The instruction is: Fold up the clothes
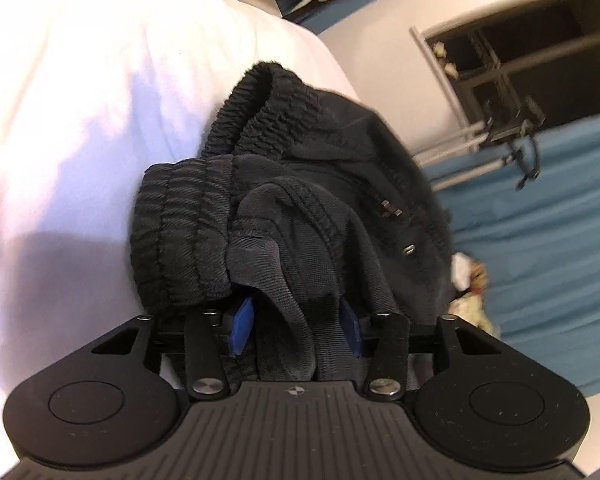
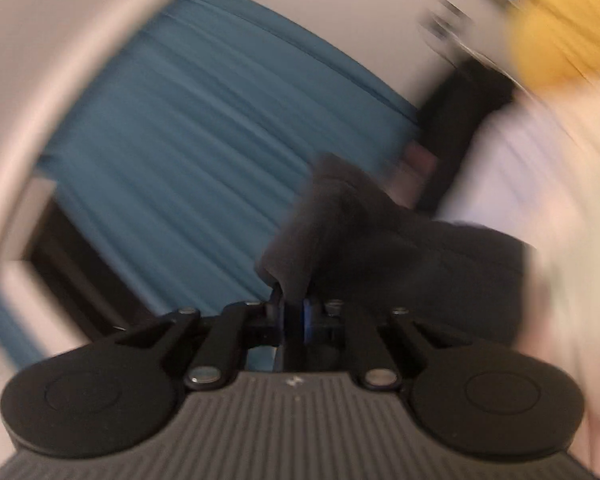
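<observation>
Black sweatpants point(image 1: 300, 184) with a ribbed elastic waistband and metal-tipped drawstrings hang bunched in the left wrist view. My left gripper point(image 1: 296, 326) holds a thick fold of them between its blue pads point(image 1: 242, 326), which stand fairly wide apart around the cloth. The right wrist view is heavily blurred. There a dark piece of the same garment point(image 2: 340, 232) rises from my right gripper point(image 2: 294, 320), whose blue pads point(image 2: 308, 318) sit close together on the fabric. The cloth covers the fingertips in both views.
A white sheet or bed point(image 1: 100, 120) fills the left side behind the pants. A blue curtain point(image 2: 204, 152) and white wall lie behind. A dark window point(image 1: 532, 68) with a rod stands at the right. A blurred yellow shape point(image 2: 564, 28) is at the upper right.
</observation>
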